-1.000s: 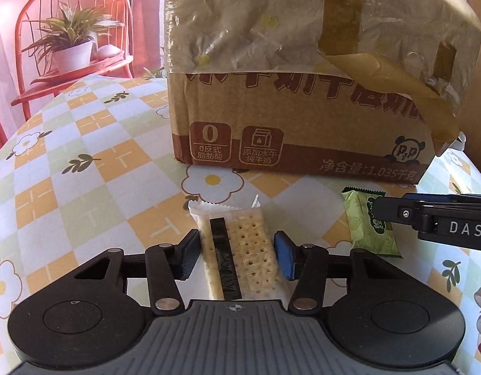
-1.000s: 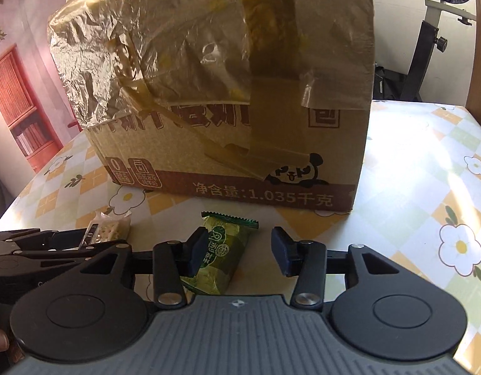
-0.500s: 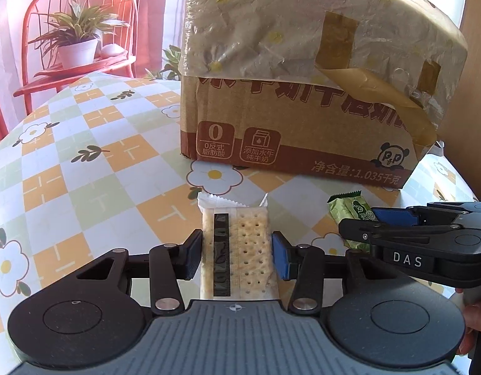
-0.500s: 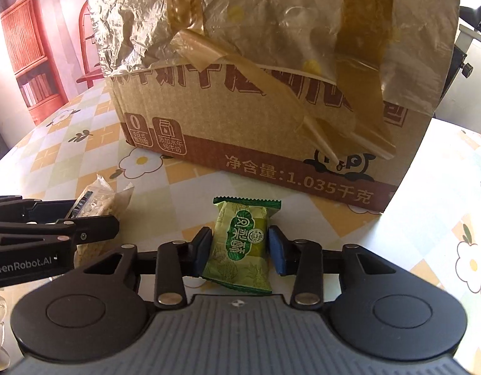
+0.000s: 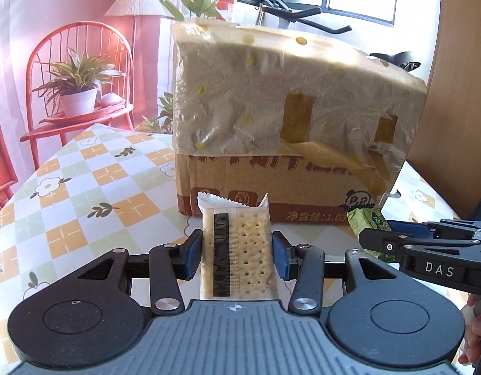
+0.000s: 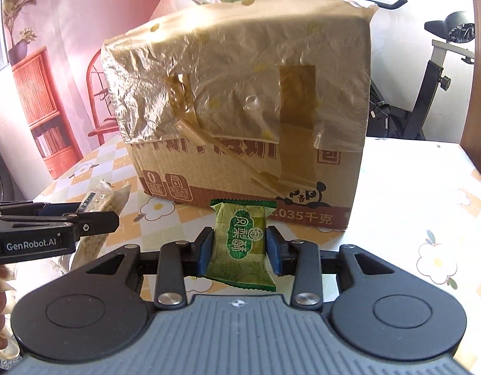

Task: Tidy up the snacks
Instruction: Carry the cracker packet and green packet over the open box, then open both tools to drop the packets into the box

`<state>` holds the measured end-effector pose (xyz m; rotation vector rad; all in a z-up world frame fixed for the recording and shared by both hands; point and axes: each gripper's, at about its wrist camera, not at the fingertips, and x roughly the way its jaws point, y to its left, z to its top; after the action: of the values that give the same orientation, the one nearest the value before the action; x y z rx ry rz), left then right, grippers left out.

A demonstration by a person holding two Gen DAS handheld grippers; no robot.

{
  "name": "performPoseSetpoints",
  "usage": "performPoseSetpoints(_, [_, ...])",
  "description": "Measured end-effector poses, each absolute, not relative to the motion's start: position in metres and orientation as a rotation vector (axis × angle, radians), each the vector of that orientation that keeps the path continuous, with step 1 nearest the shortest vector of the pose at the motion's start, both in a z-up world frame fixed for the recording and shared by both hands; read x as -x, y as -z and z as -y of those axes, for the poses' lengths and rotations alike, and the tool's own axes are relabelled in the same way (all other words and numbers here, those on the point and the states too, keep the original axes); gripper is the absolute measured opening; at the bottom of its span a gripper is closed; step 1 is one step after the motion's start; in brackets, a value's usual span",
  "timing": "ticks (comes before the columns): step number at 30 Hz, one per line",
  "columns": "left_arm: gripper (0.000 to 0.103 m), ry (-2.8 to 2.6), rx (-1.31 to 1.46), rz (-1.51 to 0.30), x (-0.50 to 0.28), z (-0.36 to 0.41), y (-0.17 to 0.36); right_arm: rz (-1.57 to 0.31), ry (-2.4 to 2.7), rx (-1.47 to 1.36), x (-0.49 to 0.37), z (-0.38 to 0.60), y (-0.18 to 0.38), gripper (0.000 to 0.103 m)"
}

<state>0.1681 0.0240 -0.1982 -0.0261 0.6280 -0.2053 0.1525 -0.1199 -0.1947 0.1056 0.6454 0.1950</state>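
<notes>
L claw (image 5: 237, 253) clamped on cracker pack (image 5: 238, 250), pads at its long edges, pack sticking fwd past the tips. Light, brittle inside, prob. cracks if squeezed harder. R claw (image 6: 239, 251) just closed on green pastry packet (image 6: 242, 243), gripped mid-body. Soft, slick film, likely crushable. Cardboard box (image 6: 246, 118) ahead of both.

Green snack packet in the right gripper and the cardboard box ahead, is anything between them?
Nothing: the right wrist view shows only bare tablecloth between the green snack packet and the cardboard box.
</notes>
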Motion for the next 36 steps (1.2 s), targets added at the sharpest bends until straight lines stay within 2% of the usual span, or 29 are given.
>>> performPoseSetpoints(6, [0.049, 0.206, 0.053, -0.505, -0.167, -0.033, 0.147, -0.528, -0.249, -0.134, -0.143, 0.124, 0.152, 0.038])
performPoseSetpoints(13, [0.049, 0.227, 0.04, -0.374, -0.184, -0.031, 0.086, -0.335, -0.288, -0.125, -0.149, 0.138, 0.076, 0.038])
performPoseSetpoints(20, [0.049, 0.274, -0.008, -0.332, -0.239, 0.006, 0.048, -0.301, -0.237, -0.076, -0.207, 0.156, 0.045, 0.038])
performPoseSetpoints(27, [0.049, 0.333, -0.037, -0.414, -0.32, 0.042, 0.053, -0.382, -0.186, -0.037, -0.274, 0.165, 0.059, 0.038])
performPoseSetpoints(36, [0.049, 0.346, -0.095, -0.489, -0.347, 0.05, 0.084, -0.451, -0.21, -0.049, -0.294, 0.169, 0.082, 0.039])
